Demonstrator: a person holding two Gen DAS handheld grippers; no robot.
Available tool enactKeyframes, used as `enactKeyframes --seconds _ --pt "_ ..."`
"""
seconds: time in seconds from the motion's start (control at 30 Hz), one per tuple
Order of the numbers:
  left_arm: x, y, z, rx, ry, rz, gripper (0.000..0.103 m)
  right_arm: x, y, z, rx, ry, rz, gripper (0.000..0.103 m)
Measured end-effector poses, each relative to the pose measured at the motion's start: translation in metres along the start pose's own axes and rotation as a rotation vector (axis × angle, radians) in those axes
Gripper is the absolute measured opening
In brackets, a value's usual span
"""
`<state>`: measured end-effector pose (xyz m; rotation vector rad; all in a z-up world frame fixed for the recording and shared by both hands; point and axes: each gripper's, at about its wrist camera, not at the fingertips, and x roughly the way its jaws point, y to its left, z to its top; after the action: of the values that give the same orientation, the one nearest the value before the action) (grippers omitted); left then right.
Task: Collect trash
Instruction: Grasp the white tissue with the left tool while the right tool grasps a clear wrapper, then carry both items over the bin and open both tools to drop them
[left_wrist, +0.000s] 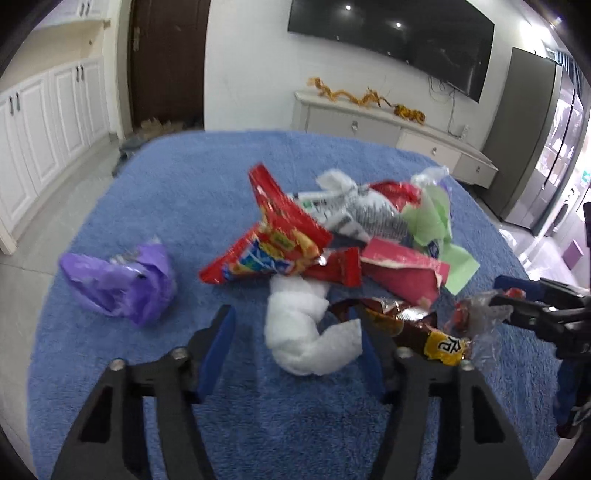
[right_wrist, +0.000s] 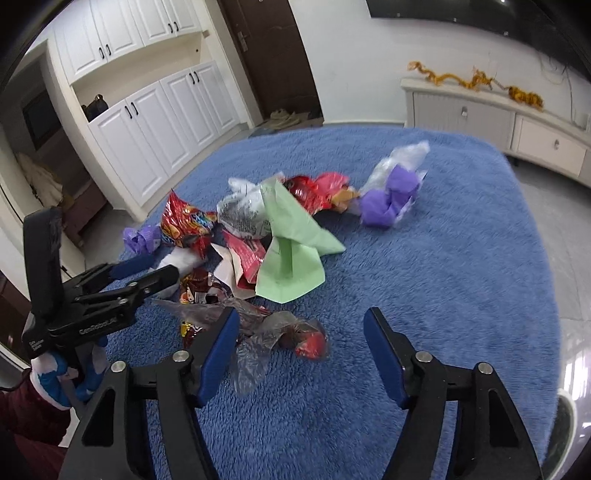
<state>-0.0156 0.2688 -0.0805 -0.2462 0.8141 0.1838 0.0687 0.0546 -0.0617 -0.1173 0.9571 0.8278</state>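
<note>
Blue plush cloth (left_wrist: 155, 206) covers the table. In the left wrist view, we see the left gripper (left_wrist: 295, 332) with jaws partly open around a white wad (left_wrist: 299, 332); the pads stand apart from it. Trash lies ahead: a red snack bag (left_wrist: 273, 243), a pink carton (left_wrist: 402, 273), a green sheet (left_wrist: 432, 225) and, apart at left, a purple bag (left_wrist: 122, 280).

In the right wrist view, we see the right gripper (right_wrist: 301, 339) with jaws partly open over a clear wrapper (right_wrist: 266, 332); the left pad is just beside it and nothing is gripped. A purple wad (right_wrist: 391, 199) lies beyond, right of the pile.
</note>
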Motion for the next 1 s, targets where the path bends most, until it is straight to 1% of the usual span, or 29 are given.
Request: enactKeyframes --seconds 0.03,0.07,0.1,0.13,0.17,0.2,0.3,0.4,0.5,0.67,0.77,0.87,0.93,1.0 --pt "0.0 0.001 -0.001 -0.002 0.0 -0.002 0.047 0.006 -0.001 0.0 0.005 0.011 0.002 0.063" --pt "0.0 0.0 -0.001 -0.001 -0.001 -0.002 0.044 0.012 -0.003 -0.001 0.011 0.023 0.005 0.056" --pt "-0.002 -0.001 -0.002 0.003 0.0 -0.004 0.038 0.015 -0.005 -0.002 0.017 0.032 0.012 0.047" --pt "-0.004 -0.002 -0.003 0.007 0.004 -0.007 0.035 0.018 -0.007 -0.003 0.025 0.04 0.023 0.042" --pt "-0.005 -0.004 -0.005 0.012 0.007 -0.01 0.033 0.023 -0.011 -0.004 0.033 0.044 0.035 0.031" --pt "-0.008 -0.004 -0.009 0.022 0.005 -0.015 0.03 0.022 -0.012 -0.005 0.038 0.041 0.045 0.024" --pt "-0.016 -0.008 -0.017 0.043 0.005 -0.025 0.026 0.011 -0.013 -0.011 0.035 0.009 0.051 0.016" --pt "-0.029 -0.014 -0.027 0.058 0.002 -0.045 0.024 -0.008 -0.012 -0.017 0.027 -0.026 0.046 0.015" --pt "-0.043 -0.02 -0.03 0.072 -0.025 -0.04 0.024 -0.025 -0.011 -0.027 0.02 -0.055 0.033 0.014" --pt "-0.067 -0.023 -0.025 0.088 -0.099 -0.008 0.023 -0.057 -0.012 -0.036 0.032 -0.124 0.02 0.014" --pt "-0.078 -0.031 -0.018 0.11 -0.132 -0.015 0.023 -0.076 -0.021 -0.032 0.051 -0.178 0.003 0.014" --pt "-0.082 -0.051 -0.006 0.158 -0.153 -0.052 0.023 -0.095 -0.035 -0.031 0.085 -0.231 -0.038 0.014" --pt "-0.079 -0.078 0.003 0.221 -0.164 -0.092 0.023 -0.109 -0.052 -0.034 0.123 -0.261 -0.077 0.014" --pt "-0.073 -0.103 0.009 0.272 -0.158 -0.135 0.023 -0.125 -0.072 -0.04 0.171 -0.287 -0.131 0.014"
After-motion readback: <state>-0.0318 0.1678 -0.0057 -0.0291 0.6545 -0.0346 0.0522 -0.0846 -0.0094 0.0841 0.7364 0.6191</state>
